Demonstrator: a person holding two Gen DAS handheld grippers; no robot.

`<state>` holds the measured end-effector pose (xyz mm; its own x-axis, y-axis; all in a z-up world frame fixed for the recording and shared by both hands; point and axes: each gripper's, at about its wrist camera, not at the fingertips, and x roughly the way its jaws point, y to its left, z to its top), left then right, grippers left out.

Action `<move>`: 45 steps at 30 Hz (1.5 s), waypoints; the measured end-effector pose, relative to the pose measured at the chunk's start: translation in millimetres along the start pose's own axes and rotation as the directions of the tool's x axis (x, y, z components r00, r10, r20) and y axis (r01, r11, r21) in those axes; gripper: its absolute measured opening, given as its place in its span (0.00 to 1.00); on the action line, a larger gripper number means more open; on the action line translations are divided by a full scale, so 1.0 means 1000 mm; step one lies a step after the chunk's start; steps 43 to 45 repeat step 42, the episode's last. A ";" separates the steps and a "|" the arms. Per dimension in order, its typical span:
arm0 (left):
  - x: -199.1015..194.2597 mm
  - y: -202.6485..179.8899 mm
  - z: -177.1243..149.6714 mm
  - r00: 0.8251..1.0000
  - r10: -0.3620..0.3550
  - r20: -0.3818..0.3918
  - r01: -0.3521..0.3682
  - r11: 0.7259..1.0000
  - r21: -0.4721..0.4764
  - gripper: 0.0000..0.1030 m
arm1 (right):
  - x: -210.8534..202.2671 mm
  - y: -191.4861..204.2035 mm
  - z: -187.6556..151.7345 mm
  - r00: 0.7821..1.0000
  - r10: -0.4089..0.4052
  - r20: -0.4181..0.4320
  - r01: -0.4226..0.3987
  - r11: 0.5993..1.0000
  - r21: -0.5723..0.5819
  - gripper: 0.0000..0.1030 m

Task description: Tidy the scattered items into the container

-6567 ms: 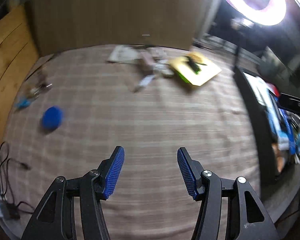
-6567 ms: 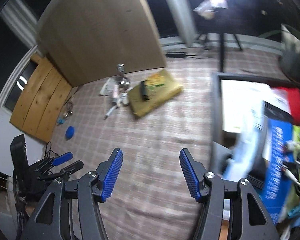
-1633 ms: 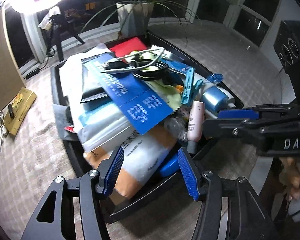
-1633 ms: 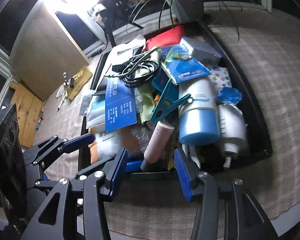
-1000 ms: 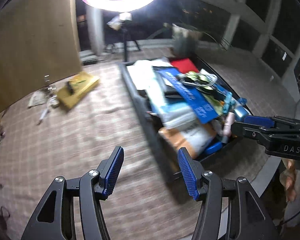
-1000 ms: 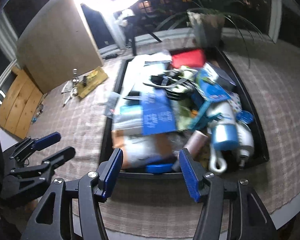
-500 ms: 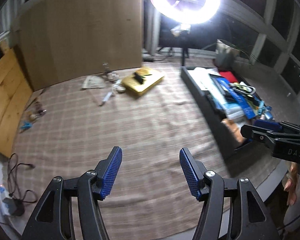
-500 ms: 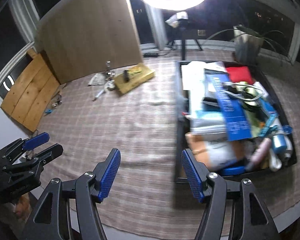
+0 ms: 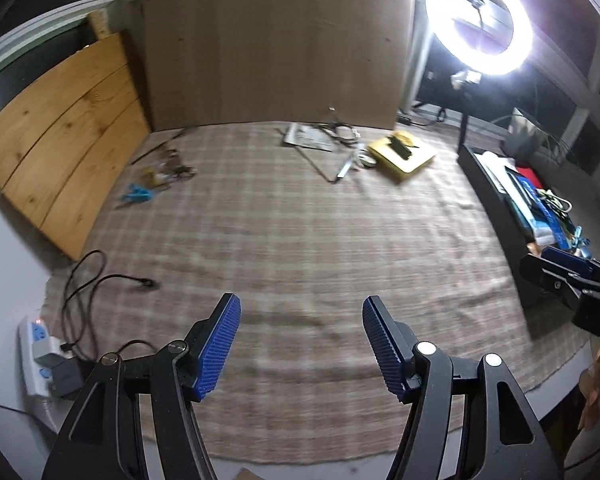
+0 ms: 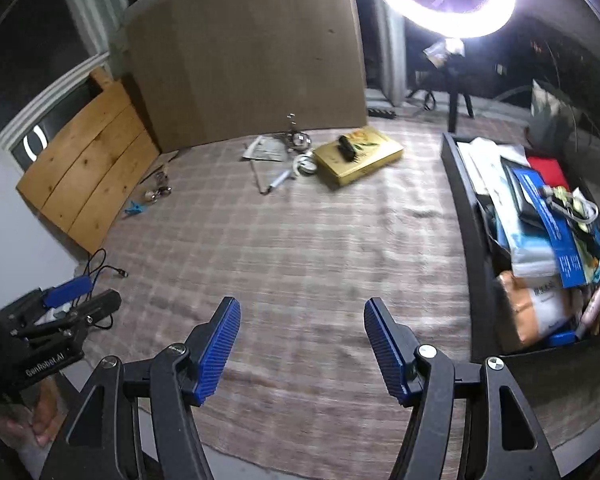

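- A bright ring light (image 9: 479,20) shines far right.
- Wood boards (image 9: 60,168) lean on the left.
- A white power strip (image 9: 34,354) lies near left.
- A checked cloth (image 9: 300,248) covers the table.

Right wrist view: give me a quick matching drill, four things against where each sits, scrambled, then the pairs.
Things:
1 yellow box
2 black container
3 blue clip
4 right gripper

Places:
A far left, near the wooden boards
B right edge, heaped full
C far middle, a dark item on top
D open over bare cloth

Pairs: 1-C, 2-B, 3-A, 4-D
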<state>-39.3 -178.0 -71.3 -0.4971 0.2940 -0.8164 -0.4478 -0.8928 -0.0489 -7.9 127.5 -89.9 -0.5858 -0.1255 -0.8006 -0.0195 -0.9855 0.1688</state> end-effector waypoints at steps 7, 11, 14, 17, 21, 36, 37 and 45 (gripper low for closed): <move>-0.024 0.022 -0.002 0.998 -0.010 0.055 0.008 1.000 0.021 0.70 | -0.010 0.034 -0.004 0.999 0.000 0.052 -0.001 1.000 0.021 0.60; -0.034 0.028 -0.001 0.997 -0.026 0.072 0.023 0.999 0.037 0.70 | -0.016 0.044 -0.007 0.997 -0.017 0.078 0.014 0.999 0.031 0.63; -0.037 0.032 0.001 0.996 -0.027 0.082 0.023 0.999 0.041 0.70 | -0.019 0.050 -0.009 0.995 -0.030 0.091 0.027 0.999 0.035 0.64; -0.039 0.035 0.000 0.996 -0.029 0.087 0.025 0.999 0.046 0.71 | -0.022 0.056 -0.010 0.994 -0.043 0.103 0.039 0.999 0.037 0.64; -0.041 0.037 0.002 0.995 -0.031 0.100 0.026 0.999 0.047 0.71 | -0.025 0.063 -0.012 0.991 -0.060 0.122 0.057 0.998 0.025 0.64; -0.043 0.034 0.010 0.992 -0.017 0.125 0.013 0.999 0.037 0.73 | -0.023 0.062 0.000 0.990 -0.060 0.131 0.058 0.998 0.019 0.64; -0.042 0.034 0.011 0.992 -0.016 0.123 0.011 0.999 0.038 0.73 | -0.023 0.061 0.001 0.989 -0.061 0.131 0.059 0.998 0.019 0.64; -0.040 0.033 0.013 0.993 -0.011 0.119 0.006 0.999 0.037 0.73 | -0.019 0.059 0.004 0.990 -0.057 0.128 0.055 0.998 0.019 0.64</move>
